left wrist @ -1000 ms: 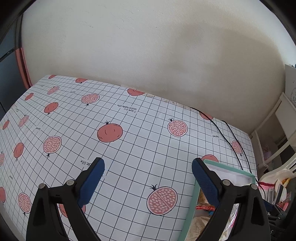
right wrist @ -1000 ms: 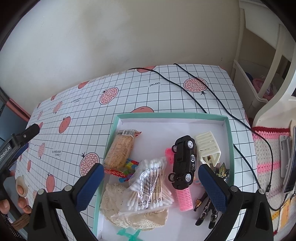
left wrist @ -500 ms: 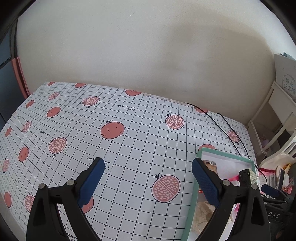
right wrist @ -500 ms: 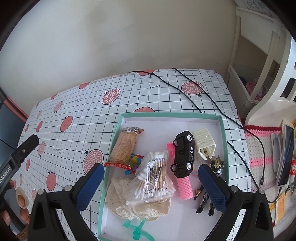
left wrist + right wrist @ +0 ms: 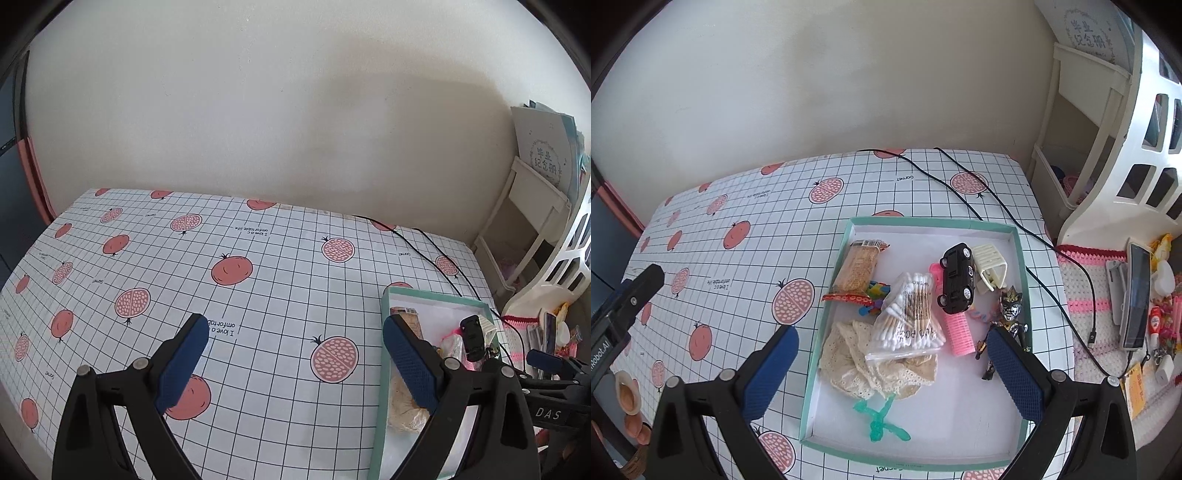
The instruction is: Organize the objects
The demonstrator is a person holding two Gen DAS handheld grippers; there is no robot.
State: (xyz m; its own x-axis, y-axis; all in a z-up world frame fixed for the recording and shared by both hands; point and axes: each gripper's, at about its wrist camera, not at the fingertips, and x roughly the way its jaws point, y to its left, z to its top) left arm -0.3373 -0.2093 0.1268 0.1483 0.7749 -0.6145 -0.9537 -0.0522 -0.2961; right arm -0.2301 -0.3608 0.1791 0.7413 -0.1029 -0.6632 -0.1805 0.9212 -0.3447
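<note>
A teal-rimmed tray [image 5: 1019, 243] lies on the pomegranate tablecloth. It holds a black toy car [image 5: 956, 278], a bag of cotton swabs [image 5: 910, 314], a pink hair roller [image 5: 956, 330], a snack bar [image 5: 857, 269], a cream lace cloth [image 5: 849, 362], a white clip [image 5: 990, 266], a dark figurine [image 5: 1010, 314] and a green toy [image 5: 882, 424]. My right gripper [image 5: 892, 360] is open and empty above the tray's near half. My left gripper [image 5: 295, 354] is open and empty over bare cloth left of the tray [image 5: 384, 306].
Two black cables [image 5: 960, 184] cross the table behind the tray. A white shelf unit [image 5: 1108, 129] stands at the right, with a phone [image 5: 1137, 295] and small items on a crocheted mat. The left gripper's body [image 5: 624, 306] shows at the left edge.
Both grippers have pulled back and risen, so the table and tray look smaller and farther. The tray's contents have not moved. Both jaws stay open.
</note>
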